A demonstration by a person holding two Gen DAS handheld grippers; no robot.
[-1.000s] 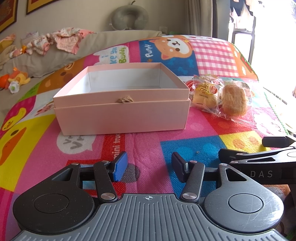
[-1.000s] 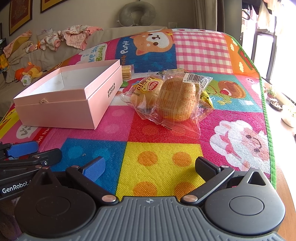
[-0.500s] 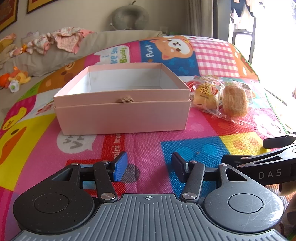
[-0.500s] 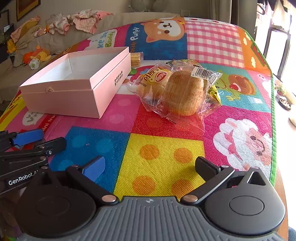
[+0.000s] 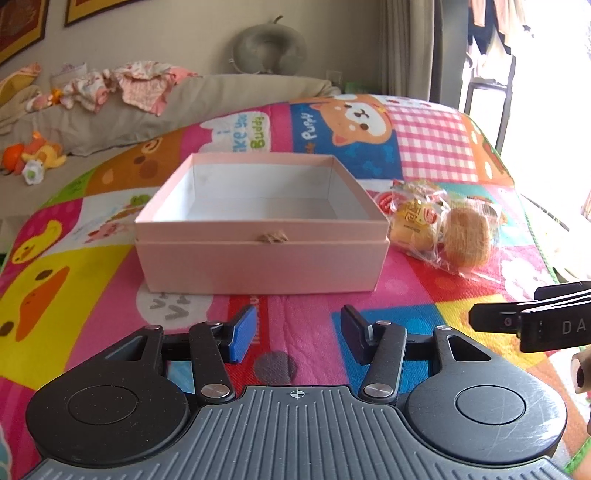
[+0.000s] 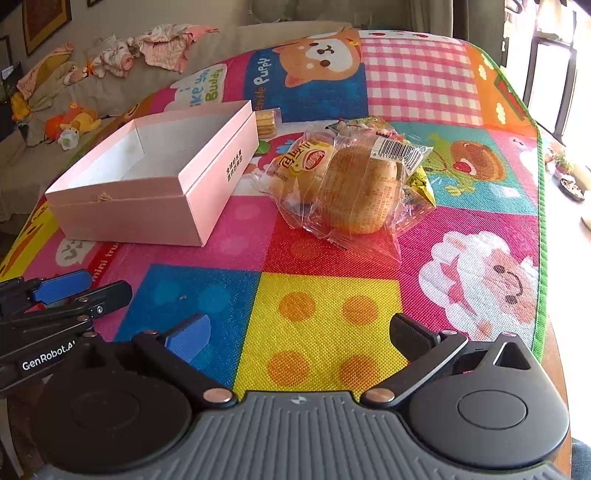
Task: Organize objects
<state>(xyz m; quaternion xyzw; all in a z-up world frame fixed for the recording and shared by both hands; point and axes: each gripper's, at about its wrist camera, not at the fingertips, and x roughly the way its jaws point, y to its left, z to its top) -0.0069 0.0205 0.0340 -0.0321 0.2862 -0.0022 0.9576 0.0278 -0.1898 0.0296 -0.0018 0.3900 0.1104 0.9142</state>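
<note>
Meanwhile you brought your right gripper (image 6: 299, 336), jaws spread and empty, closer over the mat toward the wrapped bread (image 6: 354, 188) lying beside the empty pink box (image 5: 258, 229), while your left gripper (image 5: 297, 332) waited open, nothing boxed yet.

A home living room, probably: a sofa (image 5: 207, 99) strewn with baby clothes (image 5: 122, 85), plush toys (image 5: 33, 157), framed pictures (image 5: 22, 26).

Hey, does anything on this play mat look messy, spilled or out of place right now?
Nothing is spilled or damaged. The wrapped bread packets lie in a loose overlapping heap on the mat, right of the empty pink box, and a cracker pack sits behind the box.
</note>
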